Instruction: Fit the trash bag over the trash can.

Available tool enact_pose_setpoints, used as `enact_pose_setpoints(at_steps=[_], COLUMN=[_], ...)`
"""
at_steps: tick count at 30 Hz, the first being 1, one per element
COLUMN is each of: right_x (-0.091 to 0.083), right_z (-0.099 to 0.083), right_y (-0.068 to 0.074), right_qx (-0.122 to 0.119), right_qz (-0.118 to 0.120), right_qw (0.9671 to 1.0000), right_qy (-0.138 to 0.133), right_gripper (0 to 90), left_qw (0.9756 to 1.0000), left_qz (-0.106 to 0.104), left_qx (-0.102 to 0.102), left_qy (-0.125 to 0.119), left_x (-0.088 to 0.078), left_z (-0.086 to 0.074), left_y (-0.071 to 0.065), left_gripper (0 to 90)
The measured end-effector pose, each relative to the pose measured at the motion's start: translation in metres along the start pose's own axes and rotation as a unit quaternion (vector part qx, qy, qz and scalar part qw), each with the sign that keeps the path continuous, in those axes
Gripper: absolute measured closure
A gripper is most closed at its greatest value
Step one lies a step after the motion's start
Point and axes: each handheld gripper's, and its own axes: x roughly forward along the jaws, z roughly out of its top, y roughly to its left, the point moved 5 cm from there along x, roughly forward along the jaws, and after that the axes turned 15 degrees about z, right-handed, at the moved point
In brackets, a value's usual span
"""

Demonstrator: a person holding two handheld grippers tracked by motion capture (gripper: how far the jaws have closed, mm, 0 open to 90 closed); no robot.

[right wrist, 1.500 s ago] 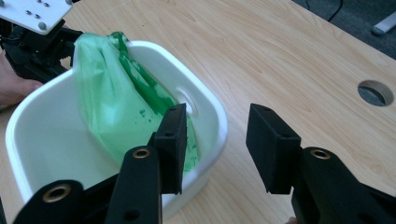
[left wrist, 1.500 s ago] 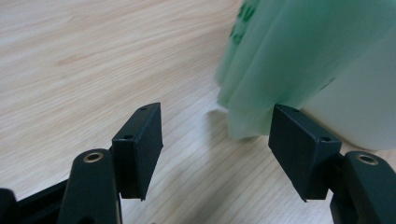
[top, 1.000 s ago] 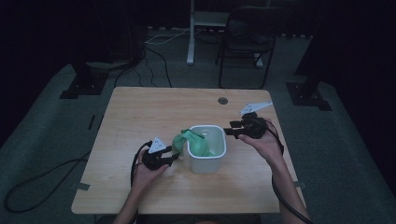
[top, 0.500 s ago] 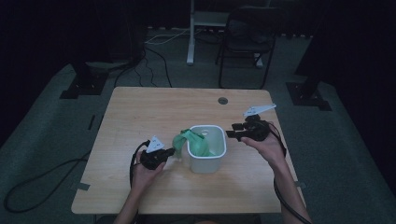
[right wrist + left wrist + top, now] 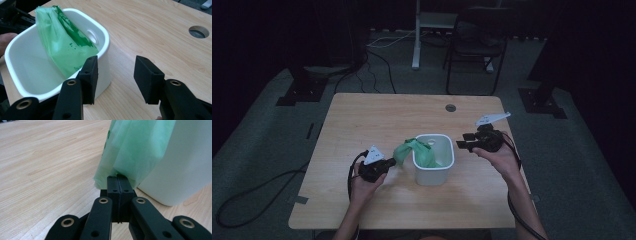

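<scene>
A white plastic bin point(image 5: 433, 175) stands near the table's front middle. A green plastic bag point(image 5: 408, 150) lies partly inside it and spills over its left rim. My left gripper point(image 5: 390, 162) is just left of the bin, shut on the bag's hanging edge. In the left gripper view the pads point(image 5: 117, 181) meet on the green film point(image 5: 135, 150) beside the bin wall point(image 5: 185, 170). My right gripper point(image 5: 460, 144) hovers right of the bin, open with nothing in it. In the right gripper view, the jaws point(image 5: 116, 75) stand apart by the bin's rim point(image 5: 103, 37), and the bag point(image 5: 62, 47) leans inside.
The wooden table point(image 5: 377, 120) has a round cable hole point(image 5: 450, 107) at its back right. A chair point(image 5: 477, 45) and stand bases sit on the dark floor beyond. A cable point(image 5: 257, 190) trails off the left side.
</scene>
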Motion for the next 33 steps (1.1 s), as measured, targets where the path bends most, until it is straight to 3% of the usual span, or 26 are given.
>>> enact_pose_setpoints(at_steps=[16, 21, 24, 33], right_x=[-0.001, 0.001, 0.003, 0.029], right_z=[0.002, 0.013, 0.022, 0.053], right_y=[0.005, 0.015, 0.022, 0.05], right_qx=[-0.005, -0.024, -0.036, -0.084], right_qz=[0.006, 0.013, 0.029, 0.057], right_qw=[0.9999, 0.9996, 0.9988, 0.9949], right_qy=[-0.006, -0.011, -0.016, 0.003], right_gripper=[53.0, 59.1, 65.0, 71.3], left_qw=[0.9991, 0.9983, 0.9976, 0.9962], left_qz=[0.007, 0.02, 0.025, 0.028], left_qx=[0.008, 0.004, 0.0, 0.011], left_qy=[-0.042, -0.054, -0.064, -0.082], left_x=[-0.028, -0.034, -0.038, -0.044], left_z=[0.017, 0.026, 0.032, 0.044], left_y=[-0.004, 0.0, 0.001, -0.004], left_gripper=[90.0, 90.0, 90.0, 90.0])
